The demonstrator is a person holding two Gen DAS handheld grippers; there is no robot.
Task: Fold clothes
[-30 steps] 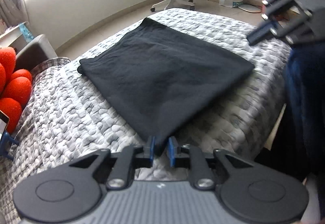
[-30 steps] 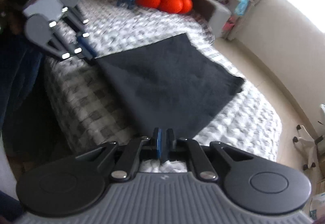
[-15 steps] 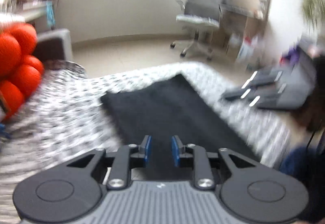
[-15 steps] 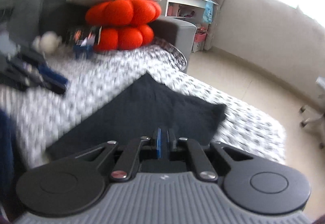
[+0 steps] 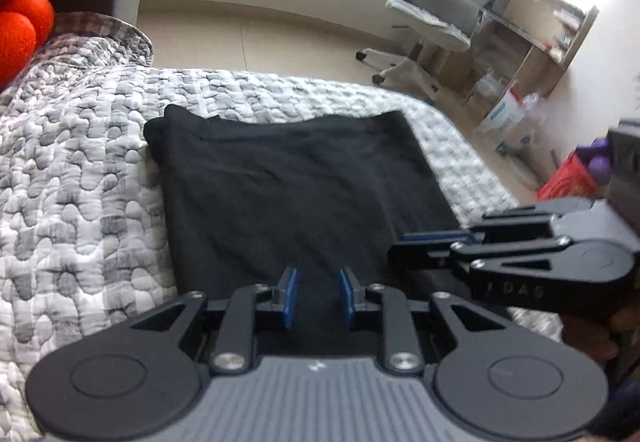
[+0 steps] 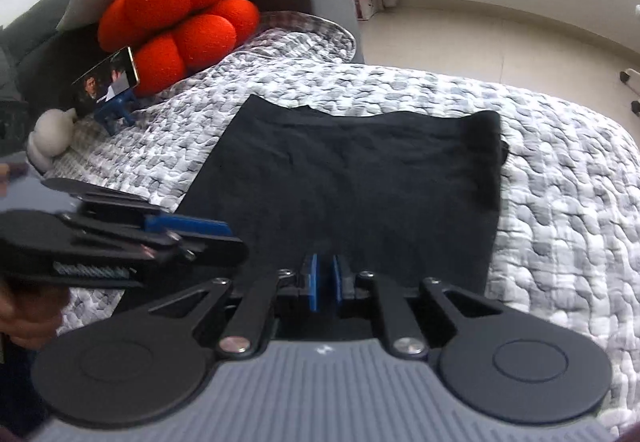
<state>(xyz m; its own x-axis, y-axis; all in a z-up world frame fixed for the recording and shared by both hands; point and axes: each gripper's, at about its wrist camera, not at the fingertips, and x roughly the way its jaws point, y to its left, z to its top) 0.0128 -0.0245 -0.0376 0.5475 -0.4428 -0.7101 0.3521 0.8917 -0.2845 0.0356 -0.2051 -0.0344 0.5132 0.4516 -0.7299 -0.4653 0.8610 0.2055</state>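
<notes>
Grey-and-white quilted bedding point(image 5: 80, 169) covers the bed that serves as the work surface, with a bare floor, an office chair point(image 5: 436, 17) and shelving beyond it, and orange cushions point(image 6: 180, 17) stacked against a grey sofa arm at the head end. On the quilt lies the black garment point(image 5: 288, 193), spread as a flat, roughly rectangular panel with fairly straight side edges and a slightly bunched far edge, a shape that fits a piece already folded at least once as well as one smoothed out ready for a fold. Both tools sit at its near edge, probably because that is the hem a fold would be lifted from. The left tongs point(image 5: 317, 296) stand parted, blue pads well apart, with dark cloth showing in the gap but nothing pinched. The right tongs point(image 6: 325, 282) are nearly closed, only a narrow slit between the pads; whether a layer of fabric is caught there cannot be told, since the cloth directly below is the same dark tone. Each tool also shows side-on in the other's view, level with the near hem. A phone on a small blue stand point(image 6: 110, 81) stays clear of the work.
</notes>
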